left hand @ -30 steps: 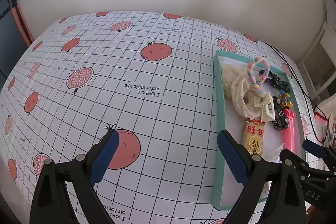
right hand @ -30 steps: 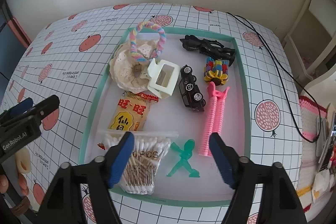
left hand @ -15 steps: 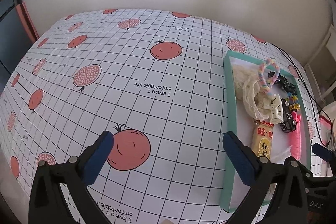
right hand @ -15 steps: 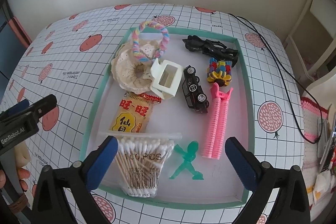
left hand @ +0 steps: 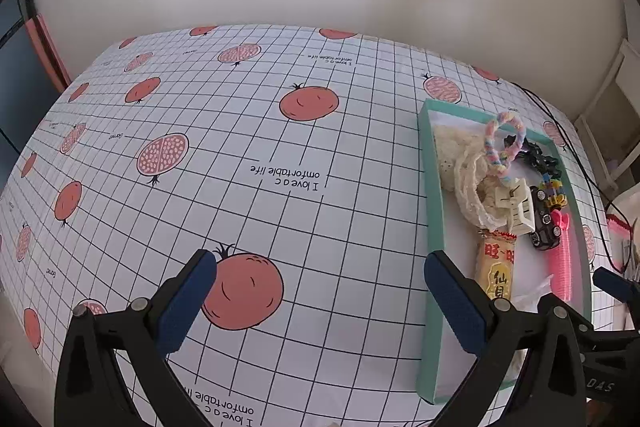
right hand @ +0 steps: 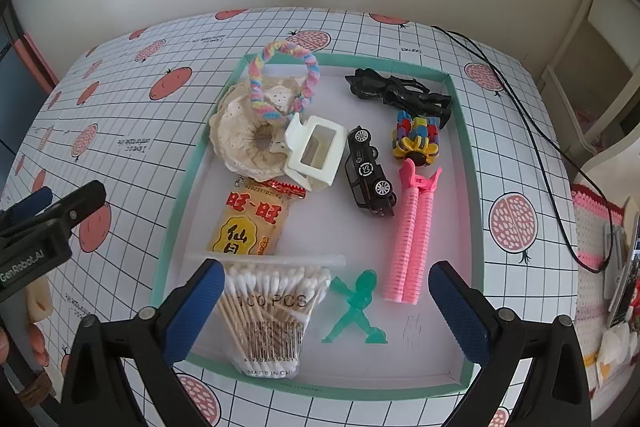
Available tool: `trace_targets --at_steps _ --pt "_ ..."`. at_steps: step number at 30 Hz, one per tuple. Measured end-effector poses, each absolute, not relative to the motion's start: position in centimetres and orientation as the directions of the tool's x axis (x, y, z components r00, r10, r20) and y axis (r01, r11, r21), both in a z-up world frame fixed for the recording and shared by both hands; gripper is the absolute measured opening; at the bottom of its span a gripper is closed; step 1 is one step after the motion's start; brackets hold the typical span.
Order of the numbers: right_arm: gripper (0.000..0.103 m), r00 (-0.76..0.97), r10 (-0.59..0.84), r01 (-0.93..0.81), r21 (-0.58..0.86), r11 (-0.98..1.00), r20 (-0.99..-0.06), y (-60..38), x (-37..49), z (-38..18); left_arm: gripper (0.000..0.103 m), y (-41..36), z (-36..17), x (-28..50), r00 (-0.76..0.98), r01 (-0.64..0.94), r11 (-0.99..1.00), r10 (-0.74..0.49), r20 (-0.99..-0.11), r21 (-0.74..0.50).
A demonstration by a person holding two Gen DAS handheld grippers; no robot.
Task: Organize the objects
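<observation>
On the table: we see a cloth (left hand: 248, 163) with squares and red fruit, and a green-edged tray (right hand: 466, 163) on it.
Left gripper (left hand: 320, 301): we see its blue fingers spread wide over the bare cloth, holding nothing. The tray is just to its right.
Right gripper (right hand: 326, 309): we see its fingers spread wide too, holding nothing, above the near end of the tray.
Near end of tray: we see a bag of cotton swabs (right hand: 272, 307) and a little green figure (right hand: 356, 307) side by side.
Middle of tray: we see a yellow snack pack (right hand: 250, 223), a white hair clip (right hand: 316, 153), a black toy car (right hand: 370, 173) and a pink hair clip (right hand: 412, 239). The pink clip is right of the car.
Far end of tray: we see a cream lace ring (right hand: 244, 139) with a rainbow fuzzy ring (right hand: 280, 79) on it, a black clip (right hand: 396, 93), and a bright block toy (right hand: 416, 139).
Right of the tray: we see a black cord (right hand: 532, 143) on the cloth.
</observation>
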State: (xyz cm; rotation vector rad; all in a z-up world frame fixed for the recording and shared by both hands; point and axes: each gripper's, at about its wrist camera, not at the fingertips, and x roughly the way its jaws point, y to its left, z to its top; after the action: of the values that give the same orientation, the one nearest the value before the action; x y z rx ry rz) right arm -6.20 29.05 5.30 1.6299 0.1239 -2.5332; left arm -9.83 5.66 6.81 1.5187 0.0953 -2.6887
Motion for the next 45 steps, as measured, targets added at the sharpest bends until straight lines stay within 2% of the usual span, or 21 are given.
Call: trace_targets --at_steps 5,18,24,35,45 --pt "0.103 -0.417 -0.062 0.147 0.0 -0.989 -0.907 29.0 -6.1 5.6 0.103 6.0 7.5 -9.5 -0.547 0.075 -0.997 -0.058 -0.835 0.021" --pt "0.103 -0.468 -0.064 0.097 0.021 -0.995 -0.881 29.1 -5.3 8.2 0.103 5.7 10.0 -8.4 -0.599 0.05 -0.999 -0.015 -0.8 -0.018" --pt "0.103 -0.494 -0.043 0.08 0.004 -0.997 -0.868 29.1 -4.6 8.9 0.103 5.7 10.8 -7.5 -0.621 -0.001 -0.998 0.048 -0.782 -0.061" --pt "0.103 -0.527 -0.061 0.083 0.02 -0.996 -0.847 29.3 -2.8 8.3 0.103 5.5 9.2 -6.3 -0.627 -0.051 -0.998 0.056 -0.777 -0.031" --pt "0.103 -0.528 -0.063 0.077 0.026 -0.997 -0.847 29.9 -1.2 5.1 0.103 3.9 7.2 -5.2 -0.664 -0.052 -0.997 0.074 -0.744 -0.053"
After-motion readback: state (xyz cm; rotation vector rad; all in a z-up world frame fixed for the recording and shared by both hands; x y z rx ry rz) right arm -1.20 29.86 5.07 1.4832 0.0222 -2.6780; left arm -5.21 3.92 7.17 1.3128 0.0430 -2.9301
